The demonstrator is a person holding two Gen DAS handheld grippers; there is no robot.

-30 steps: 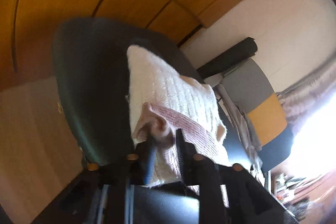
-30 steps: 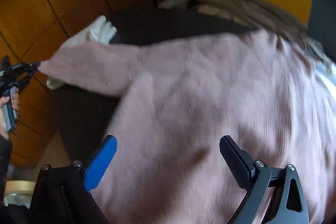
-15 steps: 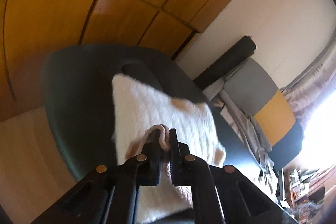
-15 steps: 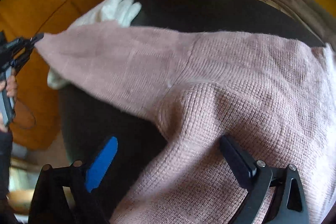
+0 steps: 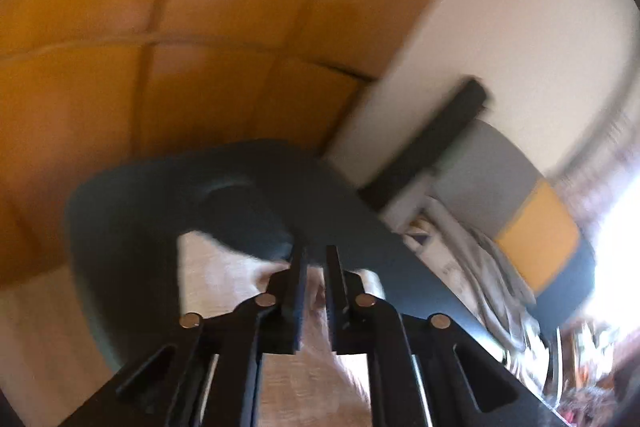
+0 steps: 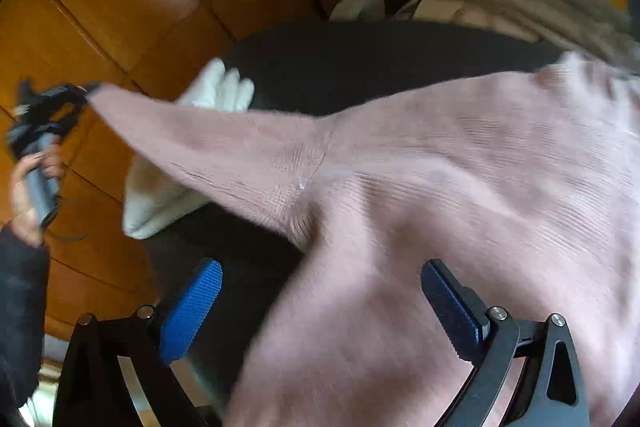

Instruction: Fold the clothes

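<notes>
Sweater [image 6: 460, 187] sleeve stretched leftward, taut

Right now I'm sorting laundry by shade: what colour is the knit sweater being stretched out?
Dusty pink knit sweater; right wrist view shows it best.

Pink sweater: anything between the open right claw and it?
Nothing visible. The right claw is open right over the pink sweater, with only knit between its fingers. The left claw grips the sleeve tip, pulled out over the white garment on the dark table.
</notes>
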